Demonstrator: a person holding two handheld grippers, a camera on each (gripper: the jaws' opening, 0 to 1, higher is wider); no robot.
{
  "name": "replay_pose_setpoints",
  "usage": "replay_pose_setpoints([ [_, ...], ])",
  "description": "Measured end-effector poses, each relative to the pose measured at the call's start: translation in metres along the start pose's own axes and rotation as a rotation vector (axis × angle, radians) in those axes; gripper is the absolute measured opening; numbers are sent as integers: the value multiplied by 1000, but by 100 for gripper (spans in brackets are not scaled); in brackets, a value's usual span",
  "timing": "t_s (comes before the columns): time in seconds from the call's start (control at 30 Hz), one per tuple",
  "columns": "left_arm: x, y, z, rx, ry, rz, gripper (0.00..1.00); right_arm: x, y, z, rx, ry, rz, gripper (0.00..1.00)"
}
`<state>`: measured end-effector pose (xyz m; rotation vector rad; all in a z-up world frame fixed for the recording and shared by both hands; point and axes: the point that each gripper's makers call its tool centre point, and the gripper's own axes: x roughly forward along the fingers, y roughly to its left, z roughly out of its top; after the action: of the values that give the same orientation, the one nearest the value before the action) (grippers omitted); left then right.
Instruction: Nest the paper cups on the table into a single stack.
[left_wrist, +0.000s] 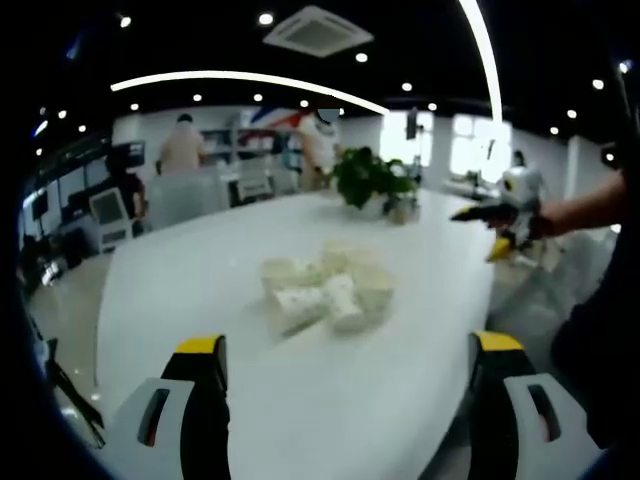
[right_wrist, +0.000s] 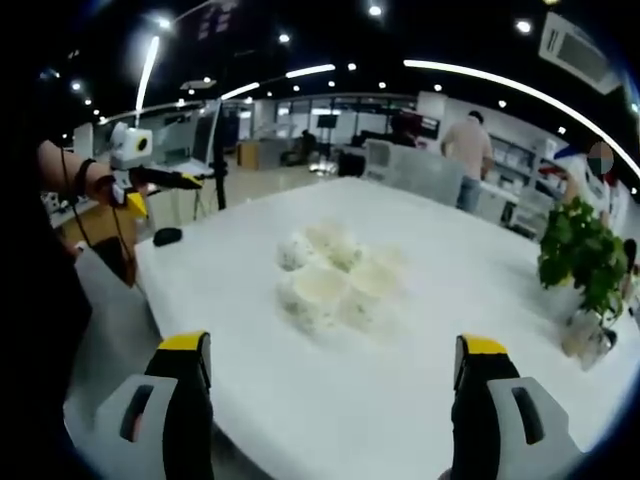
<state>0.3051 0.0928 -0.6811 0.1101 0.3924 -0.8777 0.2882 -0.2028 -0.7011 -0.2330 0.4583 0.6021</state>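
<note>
While both hands hang back from the work, the cluster of small white paper cups sits loose near the middle of the long white table, some cups upright and some tipped on their sides, none yet nested that I can make out; the blur hides how many there are. From the right gripper view the same cups show their open mouths, bunched together and touching one another.

Looking along the left gripper, its two black jaws with yellow tips stand wide apart with nothing between them, low over the near edge of the table and well short of the cups. Its fellow, the right gripper, is likewise spread wide and empty, held over the table's other side. Each tool also shows in the other's view, gripped by a person's hand out beyond the table edge: the right one and the left one.

A leafy green potted plant stands farther down the table, well apart from the cups. A small dark object lies near one corner. People stand at desks in the background.
</note>
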Motion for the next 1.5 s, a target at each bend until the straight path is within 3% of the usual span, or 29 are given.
replay_pose_setpoints([
  [0.43, -3, 6, 2, -7, 8, 10, 99, 18, 10, 9, 8, -29, 38, 96],
  [1.1, -2, -4, 4, -3, 10, 0, 99, 11, 9, 4, 32, -41, 28, 94],
  [1.5, -6, -14, 4, 1, 10, 1, 99, 15, 23, 0, 41, -47, 49, 94],
])
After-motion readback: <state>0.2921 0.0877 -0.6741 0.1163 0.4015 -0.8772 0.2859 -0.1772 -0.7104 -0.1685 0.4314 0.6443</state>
